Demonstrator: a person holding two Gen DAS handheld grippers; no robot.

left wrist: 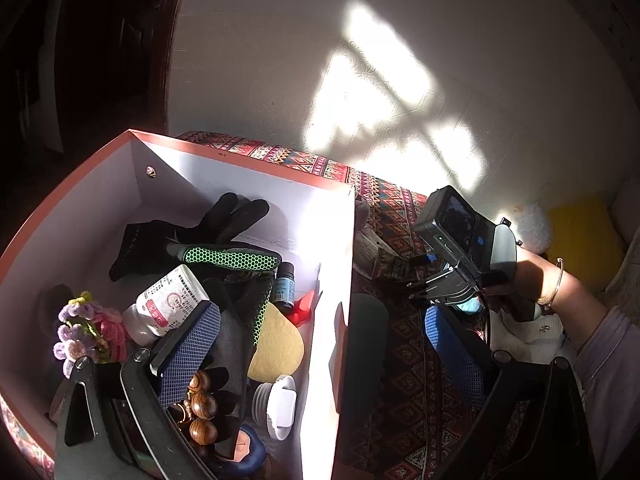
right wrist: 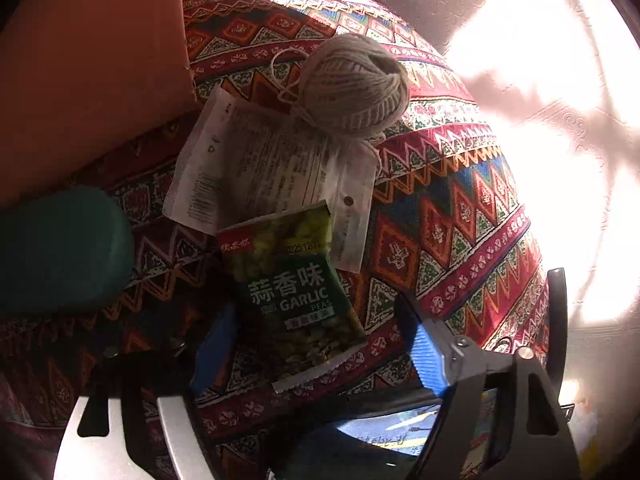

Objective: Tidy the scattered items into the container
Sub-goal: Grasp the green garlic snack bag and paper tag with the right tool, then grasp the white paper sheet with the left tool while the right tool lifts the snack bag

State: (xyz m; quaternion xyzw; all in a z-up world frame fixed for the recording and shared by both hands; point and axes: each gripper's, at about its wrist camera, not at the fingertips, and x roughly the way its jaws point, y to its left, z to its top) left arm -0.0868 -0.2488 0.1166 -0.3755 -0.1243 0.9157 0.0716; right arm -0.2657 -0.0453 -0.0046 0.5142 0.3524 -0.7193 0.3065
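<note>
Lay flat on the patterned cloth, green garlic-pea packet, between the spread blue pads of the right gripper, untouched; partly covered a white packet; beyond, a ball of twine; left gripper gaped empty across the box wall.

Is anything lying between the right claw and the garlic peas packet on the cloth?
Nothing visible. The right claw hangs open directly over the garlic peas packet, whose lower end lies between its fingers. The packet overlaps a white packet.
</note>
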